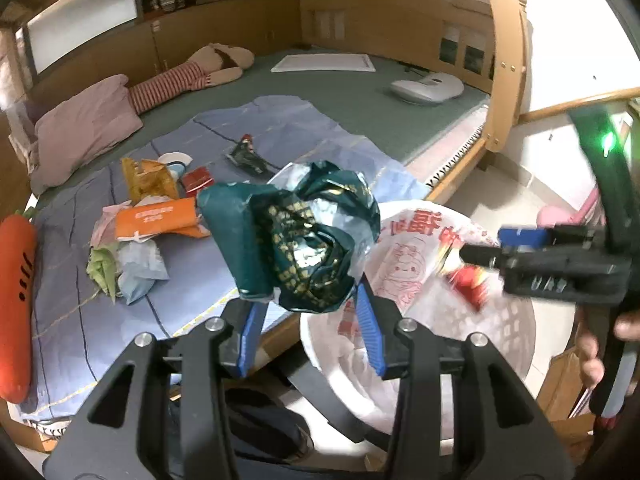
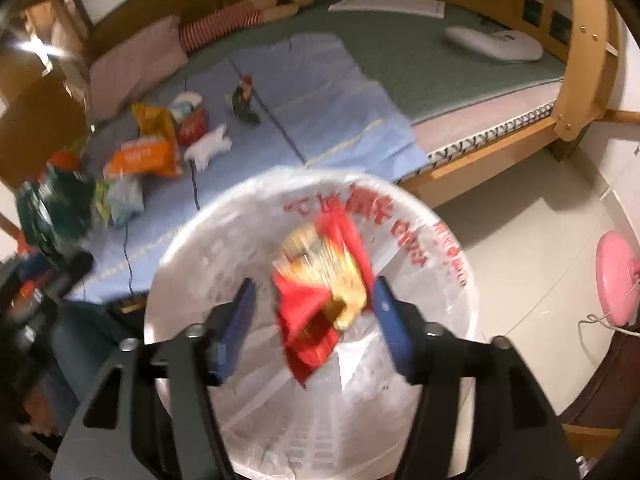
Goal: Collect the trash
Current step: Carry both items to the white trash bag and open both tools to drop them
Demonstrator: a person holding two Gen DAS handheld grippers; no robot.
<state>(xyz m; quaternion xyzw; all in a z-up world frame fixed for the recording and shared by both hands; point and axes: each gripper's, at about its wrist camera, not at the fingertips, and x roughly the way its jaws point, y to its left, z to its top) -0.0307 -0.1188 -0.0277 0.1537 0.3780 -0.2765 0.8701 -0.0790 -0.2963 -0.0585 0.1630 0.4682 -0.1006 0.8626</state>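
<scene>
Right tongs (image 2: 314, 312) apart around blurred red wrapper (image 2: 316, 320)

L claw (image 1: 308, 276) grips crumpled green wrapper (image 1: 316, 240) beside lined bin (image 1: 420, 360).

Red wrapper (image 2: 320, 304) between the right gripper's fingers motion-blurred, print unreadable, orange carrot plush (image 1: 16, 300) cut by left edge, bin (image 1: 500, 340) bottom hidden.
</scene>
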